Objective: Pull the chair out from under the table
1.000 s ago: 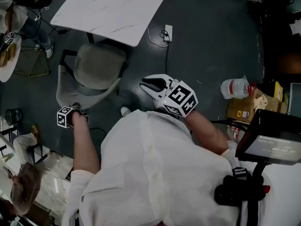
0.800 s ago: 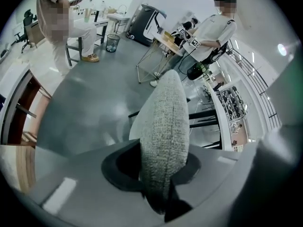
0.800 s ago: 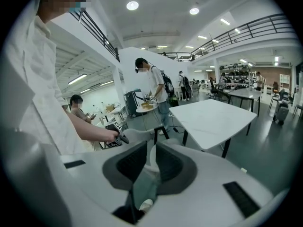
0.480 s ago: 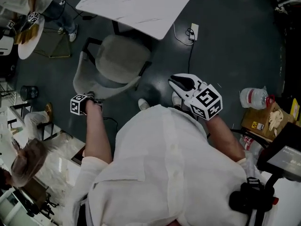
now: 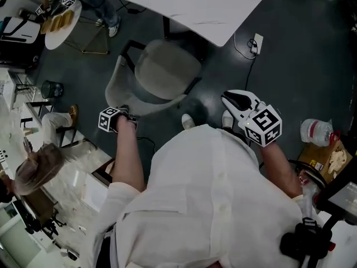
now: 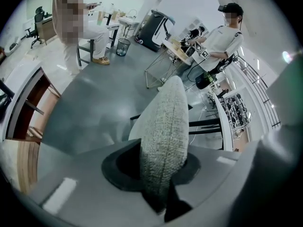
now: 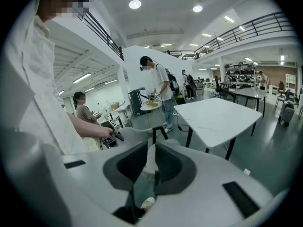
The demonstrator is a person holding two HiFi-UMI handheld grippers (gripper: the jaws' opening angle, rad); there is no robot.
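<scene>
A grey upholstered chair with dark arms stands on the floor just in front of the white marble-look table, its seat out from under the top. My left gripper is shut on the top edge of the backrest. In the left gripper view the woven backrest fills the space between the jaws of my left gripper. My right gripper hangs in the air to the right of the chair. Its jaws have just been closing to a narrow gap and hold nothing. The table lies ahead of it.
A round side table with food stands at the far left, with a person beside it. Another person sits at the left edge. A small bin, a floor socket with cable, a water bottle and a cardboard box lie around.
The left gripper, still on the backrest, has drawn back a little with the chair. The head view has swung, so everything sits further right. The right gripper's jaws have narrowed.
</scene>
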